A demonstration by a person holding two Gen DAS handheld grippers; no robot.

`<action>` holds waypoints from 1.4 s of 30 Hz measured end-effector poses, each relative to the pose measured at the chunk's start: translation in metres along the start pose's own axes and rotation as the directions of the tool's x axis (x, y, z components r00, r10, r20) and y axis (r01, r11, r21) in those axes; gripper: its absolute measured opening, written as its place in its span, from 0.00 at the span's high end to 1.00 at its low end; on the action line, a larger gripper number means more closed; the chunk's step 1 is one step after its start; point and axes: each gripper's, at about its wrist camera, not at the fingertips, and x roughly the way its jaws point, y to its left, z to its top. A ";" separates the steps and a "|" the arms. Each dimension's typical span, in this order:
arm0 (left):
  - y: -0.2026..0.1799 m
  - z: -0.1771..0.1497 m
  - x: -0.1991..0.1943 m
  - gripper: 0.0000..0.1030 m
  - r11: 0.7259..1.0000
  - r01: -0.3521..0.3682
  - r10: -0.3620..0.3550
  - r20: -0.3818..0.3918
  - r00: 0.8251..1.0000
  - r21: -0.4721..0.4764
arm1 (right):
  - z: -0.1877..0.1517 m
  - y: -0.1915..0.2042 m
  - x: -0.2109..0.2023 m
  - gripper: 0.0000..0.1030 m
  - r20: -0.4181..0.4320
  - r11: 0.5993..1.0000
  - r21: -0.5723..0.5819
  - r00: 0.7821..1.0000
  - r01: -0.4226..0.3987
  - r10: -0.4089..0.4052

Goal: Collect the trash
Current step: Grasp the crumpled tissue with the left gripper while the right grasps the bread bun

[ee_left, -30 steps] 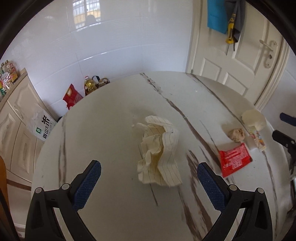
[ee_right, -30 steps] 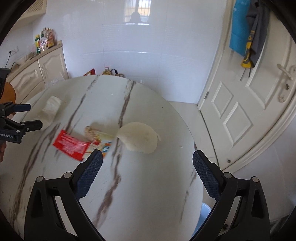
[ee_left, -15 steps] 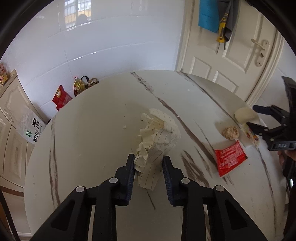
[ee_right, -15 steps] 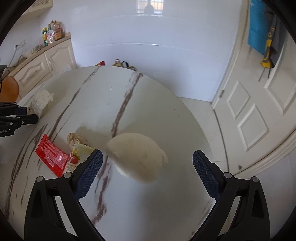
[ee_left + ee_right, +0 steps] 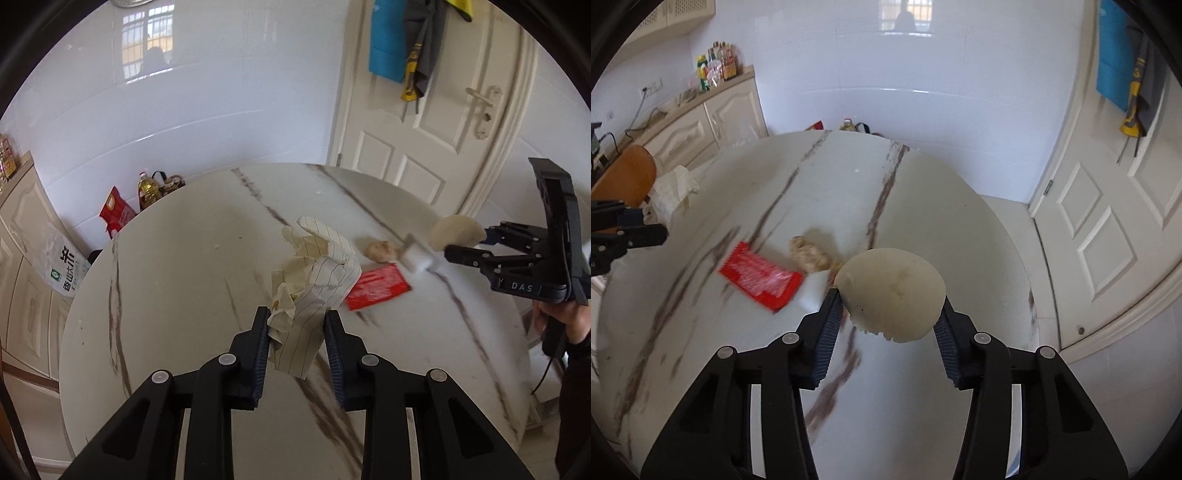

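Readable on the right gripper [image 5: 466,246], along the dark body below its fingers, in pale capitals: "DAS"; printed on the white sack [image 5: 63,266] leaning by the cabinet at the left, large black Chinese characters beside a small green round logo, the characters too distorted to give with confidence; on the red wrapper [image 5: 377,288] lying on the table [image 5: 177,258], pale print, blurred beyond reading; on the red bag [image 5: 116,214] by the wall, a light panel with no legible wording; on the bottles [image 5: 716,66] atop the cabinet in the right wrist view, coloured labels too small to read.
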 end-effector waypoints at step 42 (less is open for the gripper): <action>-0.196 -0.050 -0.066 0.75 0.957 0.237 -0.238 -0.016 0.971 0.166 | -0.158 -0.024 -0.161 0.50 0.230 0.981 0.194 0.973 -0.018 -0.028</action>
